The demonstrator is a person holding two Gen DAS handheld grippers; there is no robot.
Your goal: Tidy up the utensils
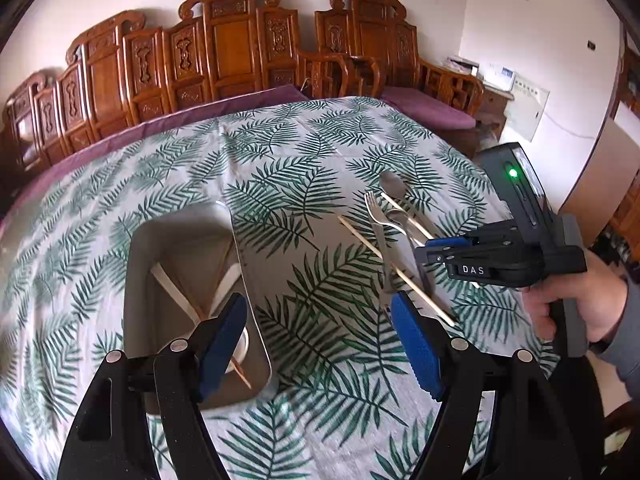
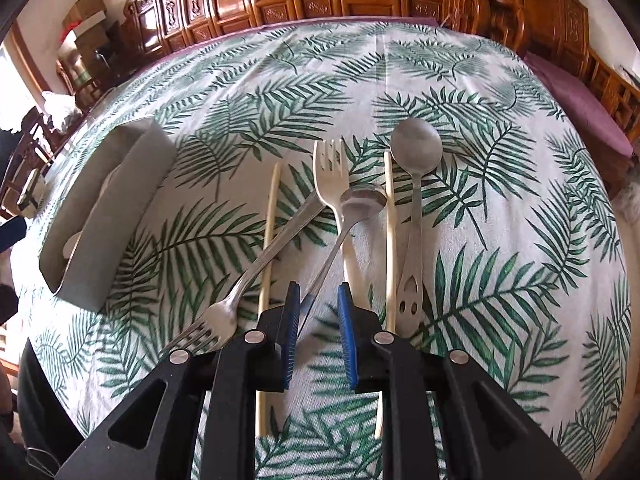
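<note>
Steel spoon: your right gripper (image 2: pixel 319 300) straddles the small shiny steel spoon's (image 2: pixel 362 200) handle, jaws slightly apart, not pressing.
Left gripper (image 1: pixel 320 320): yours gapes empty.
Tray: grey rectangular tray (image 1: pixel 136 280) holds chopsticks.

A white cloth (image 2: pixel 500 208) printed with green palm fronds covers the counter. The tray (image 1: pixel 138 280) is pale grey. Blue ribbed pads (image 2: pixel 347 344) line black jaws. The plastic fork (image 2: pixel 330 172) is cream, the big spoon (image 2: pixel 416 148) dull silver, the chopsticks (image 2: pixel 270 220) pale wood.

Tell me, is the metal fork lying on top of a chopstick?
Touching. The right wrist view shows the metal fork handle crossing over the left chopstick and resting on it.
</note>
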